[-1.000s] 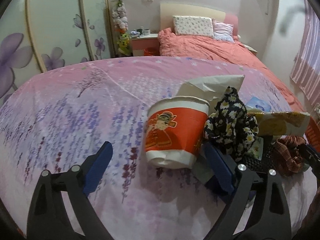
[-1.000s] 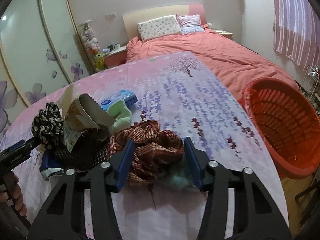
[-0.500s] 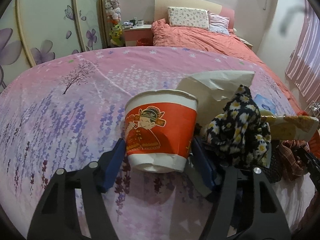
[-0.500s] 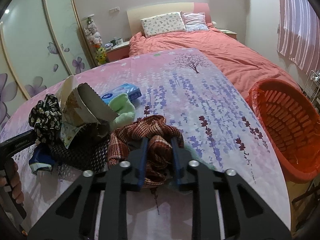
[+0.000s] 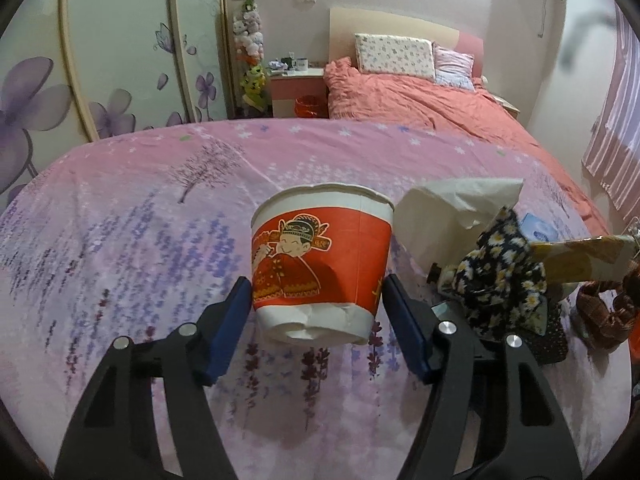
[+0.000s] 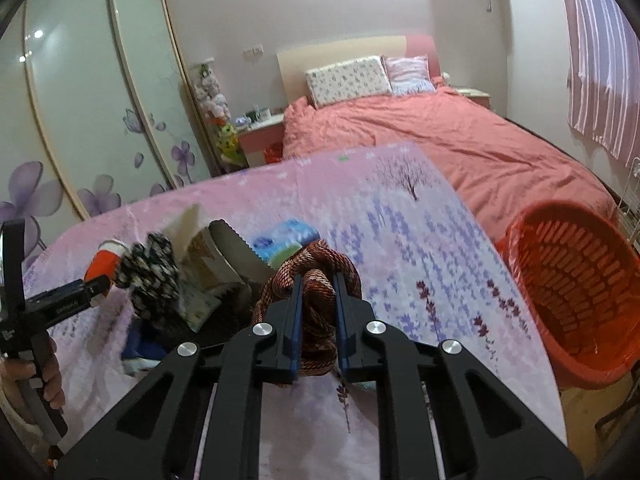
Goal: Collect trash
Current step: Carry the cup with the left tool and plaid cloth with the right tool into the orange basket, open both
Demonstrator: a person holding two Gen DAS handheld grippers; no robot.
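A red and white paper cup (image 5: pixel 322 260) with a cartoon figure sits between the blue pads of my left gripper (image 5: pixel 318 300), which is shut on its lower sides. The cup also shows in the right wrist view (image 6: pixel 106 262). My right gripper (image 6: pixel 317 304) is shut on a red-brown checked cloth (image 6: pixel 316 276) and holds it above the pink flowered table cover (image 6: pixel 420 240). A torn brown paper bag (image 6: pixel 218 256), a black daisy-print cloth (image 5: pixel 500 276) and a blue tissue pack (image 6: pixel 286 238) lie in a pile between the grippers.
An orange plastic basket (image 6: pixel 576 292) stands off the table's right edge. White crumpled paper (image 5: pixel 460 208) lies behind the cup. A bed with a coral cover (image 5: pixel 420 108) is beyond the table, wardrobe doors (image 5: pixel 100 60) to the left.
My left gripper closed in from wide open onto the paper cup. My right gripper closed on the checked cloth and lifted it off the table.
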